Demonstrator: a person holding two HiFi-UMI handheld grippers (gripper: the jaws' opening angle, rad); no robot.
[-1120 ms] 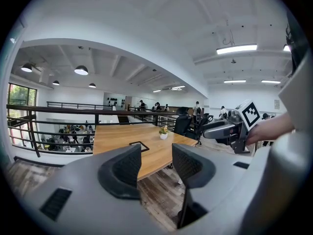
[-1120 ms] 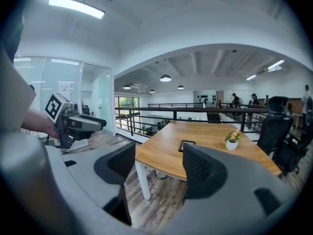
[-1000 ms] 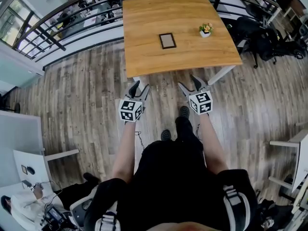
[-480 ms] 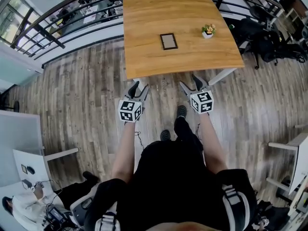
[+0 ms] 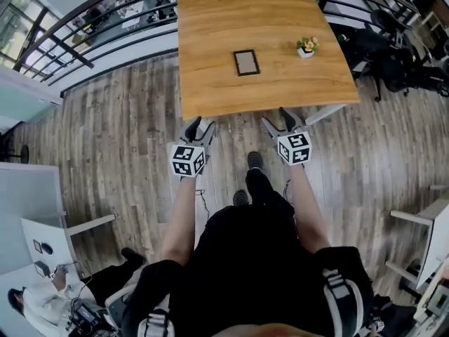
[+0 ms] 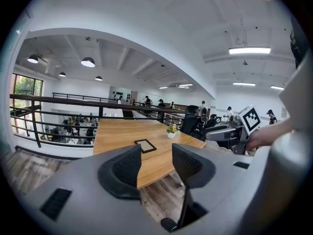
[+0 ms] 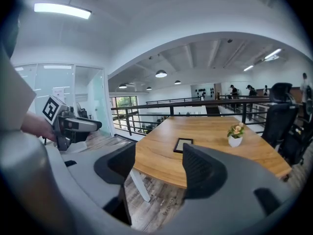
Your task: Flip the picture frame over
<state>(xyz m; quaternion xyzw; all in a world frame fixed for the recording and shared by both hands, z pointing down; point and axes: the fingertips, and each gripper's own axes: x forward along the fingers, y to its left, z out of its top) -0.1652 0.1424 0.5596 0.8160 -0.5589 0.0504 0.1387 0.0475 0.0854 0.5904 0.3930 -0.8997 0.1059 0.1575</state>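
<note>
A small dark-rimmed picture frame (image 5: 245, 62) lies flat near the middle of the wooden table (image 5: 210, 90). It also shows in the left gripper view as the picture frame (image 6: 145, 145) and in the right gripper view as the picture frame (image 7: 183, 144). My left gripper (image 5: 198, 123) hangs over the floor just short of the table's near edge, open and empty. My right gripper (image 5: 275, 118) is level with it to the right, also open with nothing between its fingers. Both point toward the table, well short of the frame.
A small white pot with flowers (image 5: 306, 46) stands on the table to the right of the frame. A black railing (image 5: 105, 27) runs behind and left of the table. Dark office chairs (image 5: 382, 48) crowd the right side. A white table leg (image 5: 326, 111) slants near my right gripper.
The person has stepped toward the table: its near edge now sits closer to both grippers. Both grippers have shifted forward with jaws unchanged.
</note>
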